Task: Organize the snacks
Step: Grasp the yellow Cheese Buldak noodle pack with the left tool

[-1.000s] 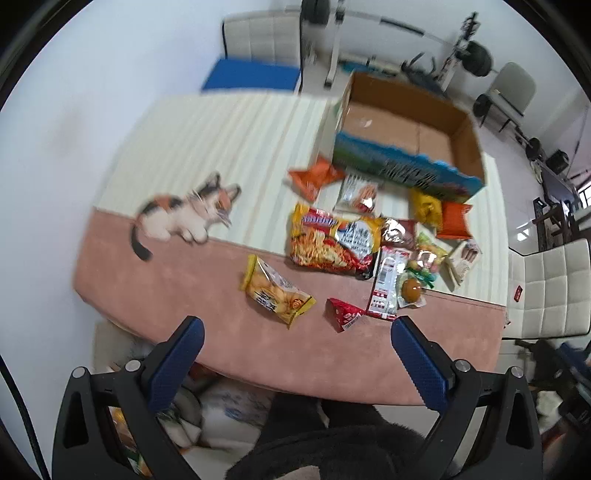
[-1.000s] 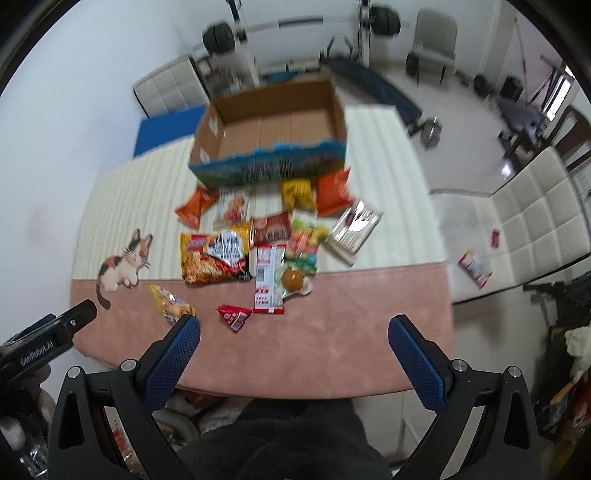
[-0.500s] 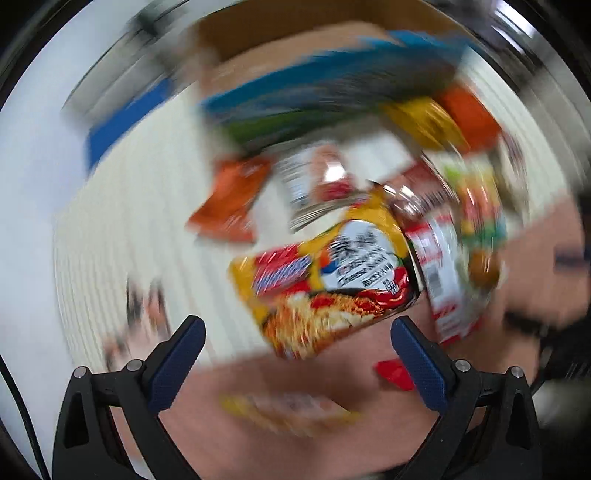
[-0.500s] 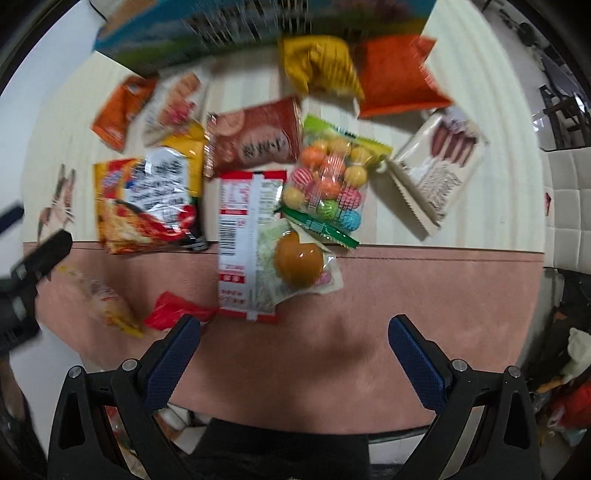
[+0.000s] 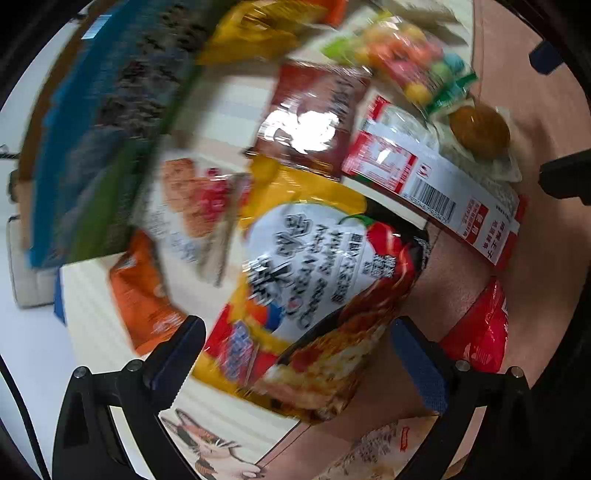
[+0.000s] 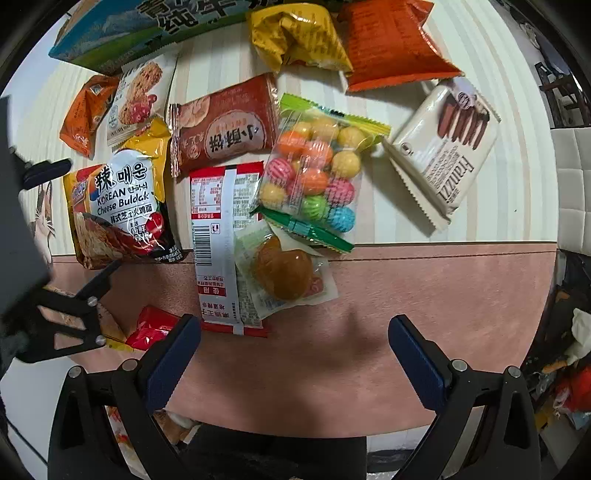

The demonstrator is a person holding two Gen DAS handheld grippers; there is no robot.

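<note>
the noodle pack (image 5: 314, 288) lies straight ahead of the left gripper (image 5: 295, 354), its near end sitting between the spread fingers, nothing pinched yet. its long axis runs roughly along the line of approach in the left wrist view, tilted a bit to the right, so the short width is what is spanned by the fingers. the left gripper is judged much the nearer to it; in the right wrist view the pack (image 6: 122, 206) is seen off to the left w/ the left gripper (image 6: 66, 225) right at its edge.

the right gripper (image 6: 291, 354) is held w/ fingers spread wide and empty over bare pink surface (image 6: 443, 295), just short of the red-white packet (image 6: 221, 243) and the wrapped bun (image 6: 284, 273).

readable writing: "korean cheese buldak" plus hangul and chinese on the noodle pack; "franzzi" on the cream wafer bag (image 6: 447, 147); a barcode and chinese text on the red-white packet; large chinese characters on the brown-red pastry pack (image 6: 229, 125) and on the blue carton (image 6: 155, 26) at the far edge. the candy ball bag (image 6: 317, 173) shows no legible label.
</note>
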